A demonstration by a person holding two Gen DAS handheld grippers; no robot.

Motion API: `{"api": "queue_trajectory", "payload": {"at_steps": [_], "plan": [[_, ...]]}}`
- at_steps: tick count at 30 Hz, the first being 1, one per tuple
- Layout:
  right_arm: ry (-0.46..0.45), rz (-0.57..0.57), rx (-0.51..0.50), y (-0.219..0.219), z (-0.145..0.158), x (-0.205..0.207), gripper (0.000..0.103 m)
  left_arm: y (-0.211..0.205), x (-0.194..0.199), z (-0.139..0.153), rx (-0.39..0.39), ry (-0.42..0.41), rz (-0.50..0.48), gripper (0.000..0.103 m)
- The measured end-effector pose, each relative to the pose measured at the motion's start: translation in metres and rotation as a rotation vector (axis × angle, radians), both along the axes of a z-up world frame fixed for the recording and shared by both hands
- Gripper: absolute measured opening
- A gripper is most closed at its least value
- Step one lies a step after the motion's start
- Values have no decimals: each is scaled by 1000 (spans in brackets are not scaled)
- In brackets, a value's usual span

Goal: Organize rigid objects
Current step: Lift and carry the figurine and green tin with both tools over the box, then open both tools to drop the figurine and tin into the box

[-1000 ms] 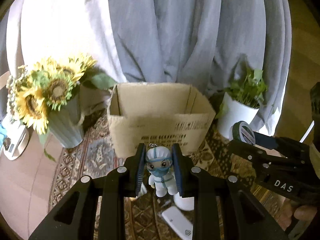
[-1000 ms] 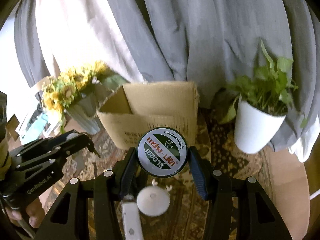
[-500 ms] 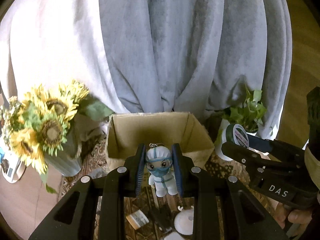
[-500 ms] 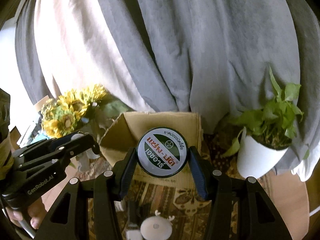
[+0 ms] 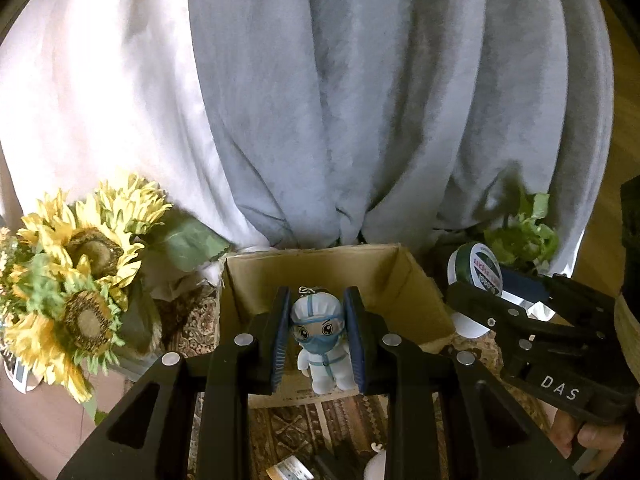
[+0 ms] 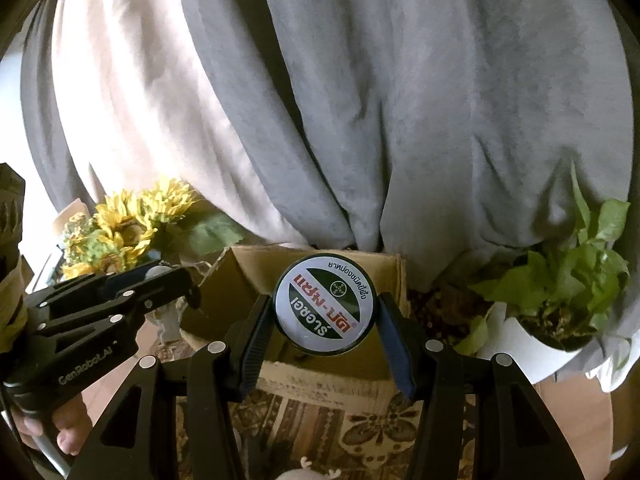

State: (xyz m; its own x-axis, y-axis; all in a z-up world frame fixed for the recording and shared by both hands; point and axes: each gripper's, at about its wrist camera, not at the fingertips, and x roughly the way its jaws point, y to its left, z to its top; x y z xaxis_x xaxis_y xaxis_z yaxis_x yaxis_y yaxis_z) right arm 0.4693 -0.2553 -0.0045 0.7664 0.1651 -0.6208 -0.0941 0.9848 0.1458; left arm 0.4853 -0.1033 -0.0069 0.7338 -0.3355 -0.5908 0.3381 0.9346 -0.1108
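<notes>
Left tongs (image 5: pixel 319 338) were clamped on a white masked figurine (image 5: pixel 322 343), held upright above the open cardboard box (image 5: pixel 384 280). Right tongs (image 6: pixel 325 334) gripped a round tin (image 6: pixel 324 305), lid facing the camera, in front of the same box.

One figurine (image 5: pixel 321 340), one tin (image 6: pixel 324 304), one box (image 5: pixel 384 280).

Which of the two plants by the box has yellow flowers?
The sunflower bunch left of the cardboard box; the potted plant on the right has only green leaves.
</notes>
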Motion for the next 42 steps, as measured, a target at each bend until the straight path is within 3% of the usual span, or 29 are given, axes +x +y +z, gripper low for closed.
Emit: {"api": "queue_trajectory", "payload": {"at_steps": [10, 28, 30, 32, 42], "plan": [[105, 16, -11, -3, -27, 42, 53, -7, 42, -17, 52, 72, 3, 27], [287, 35, -43, -1, -80, 87, 54, -15, 99, -75, 114, 307, -18, 27], [304, 38, -37, -1, -82, 90, 57, -15, 100, -79, 108, 324, -20, 31], [304, 29, -36, -2, -83, 90, 57, -14, 99, -81, 111, 326, -15, 40], [224, -27, -61, -3, -57, 66, 64, -6, 70, -60, 123, 218, 28, 54]]}}
